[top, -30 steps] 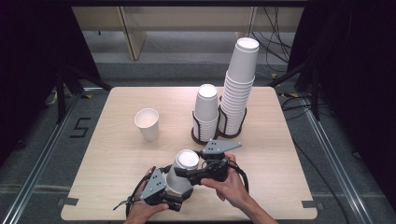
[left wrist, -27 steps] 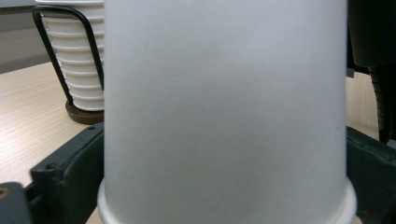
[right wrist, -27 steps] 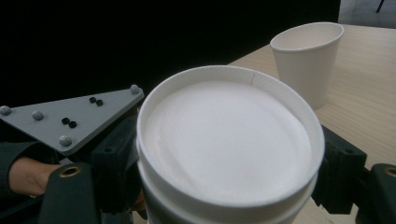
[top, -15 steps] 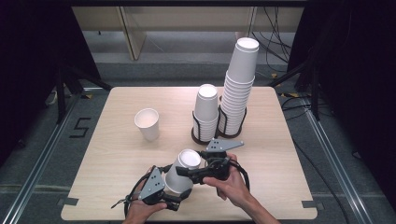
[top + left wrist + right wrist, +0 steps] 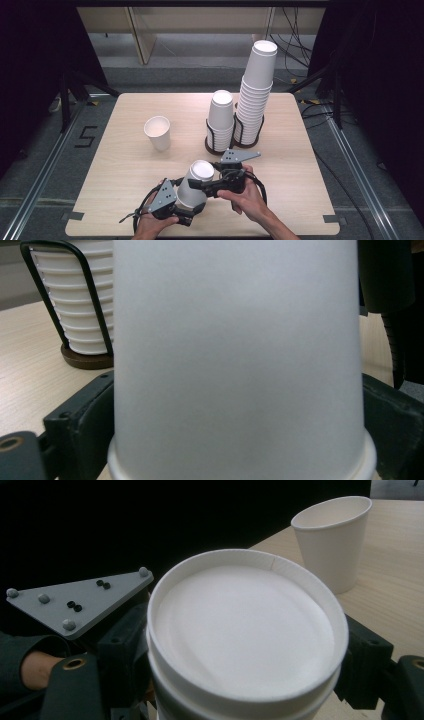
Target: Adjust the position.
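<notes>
A white paper cup [image 5: 196,184], bottom end up and tilted, is held above the table's front edge [image 5: 280,230] between both grippers. It looks like two nested cups [image 5: 240,635]. My left gripper [image 5: 191,204] holds the wide rim end. Its jaws have just been closing, and both fingers [image 5: 80,430] press the cup wall [image 5: 240,365]. My right gripper [image 5: 202,181] comes in from the right and is shut on the narrow end, with its fingers [image 5: 365,665] on either side.
A single upright cup [image 5: 158,132] stands left of centre, also seen as the upright cup [image 5: 332,540]. Behind the hands are a short cup stack [image 5: 221,117] and a tall stack [image 5: 255,95], each in a black wire holder [image 5: 65,305].
</notes>
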A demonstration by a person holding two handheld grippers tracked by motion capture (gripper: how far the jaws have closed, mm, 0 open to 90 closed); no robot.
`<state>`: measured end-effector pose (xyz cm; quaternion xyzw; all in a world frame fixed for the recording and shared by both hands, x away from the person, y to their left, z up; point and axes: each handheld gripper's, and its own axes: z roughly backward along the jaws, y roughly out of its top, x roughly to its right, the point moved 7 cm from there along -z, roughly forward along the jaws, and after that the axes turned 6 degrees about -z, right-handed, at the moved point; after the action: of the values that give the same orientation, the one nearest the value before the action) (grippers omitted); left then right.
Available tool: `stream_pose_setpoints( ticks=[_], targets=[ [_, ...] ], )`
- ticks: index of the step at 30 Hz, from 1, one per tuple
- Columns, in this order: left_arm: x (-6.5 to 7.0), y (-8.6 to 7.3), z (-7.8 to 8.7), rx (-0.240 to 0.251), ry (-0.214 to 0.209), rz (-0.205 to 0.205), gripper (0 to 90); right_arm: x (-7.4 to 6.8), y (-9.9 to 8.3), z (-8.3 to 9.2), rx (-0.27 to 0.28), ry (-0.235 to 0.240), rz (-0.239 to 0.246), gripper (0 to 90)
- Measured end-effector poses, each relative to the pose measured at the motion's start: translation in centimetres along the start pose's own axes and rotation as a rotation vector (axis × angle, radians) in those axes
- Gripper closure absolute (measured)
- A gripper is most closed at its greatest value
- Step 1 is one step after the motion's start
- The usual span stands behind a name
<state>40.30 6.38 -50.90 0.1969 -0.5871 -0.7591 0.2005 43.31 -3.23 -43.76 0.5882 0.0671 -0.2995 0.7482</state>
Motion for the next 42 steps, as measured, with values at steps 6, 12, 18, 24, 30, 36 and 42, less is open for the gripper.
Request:
stream_pose_setpoints(
  ticks=[6, 12, 18, 24, 30, 36, 42],
  targets=[
    [0.02, 0.00, -0.01, -0.002, -0.004, 0.016, 3.2, -0.19, -0.08, 0.08, 0.001, 0.003, -0.019, 24.7],
    [0.00, 0.02, 0.03, -0.001, 0.009, 0.013, 2.8, -0.09, -0.02, 0.03, 0.007, 0.006, 0.009, 24.7],
    [-0.10, 0.05, 0.20, -0.013, 0.028, 0.018, 1.7, -0.18, -0.06, 0.09, 0.017, 0.000, -0.006, 24.8],
    [-0.12, 0.10, 0.30, -0.028, 0.032, -0.006, 4.9, -0.09, -0.06, 0.12, 0.020, -0.001, 0.008, 24.5],
    [-0.17, -0.03, 0.28, -0.047, 0.028, -0.027, 9.7, 0.12, -0.16, 0.18, 0.002, -0.007, 0.003, 23.1],
    [-0.13, -0.15, 0.42, -0.075, 0.015, -0.082, 12.5, 0.22, -0.31, 0.43, -0.052, -0.006, 0.003, 21.4],
    [-0.23, -0.07, 0.71, -0.082, 0.014, -0.120, 13.7, 0.36, -0.35, 0.87, -0.086, -0.015, 0.024, 20.3]
  ],
)
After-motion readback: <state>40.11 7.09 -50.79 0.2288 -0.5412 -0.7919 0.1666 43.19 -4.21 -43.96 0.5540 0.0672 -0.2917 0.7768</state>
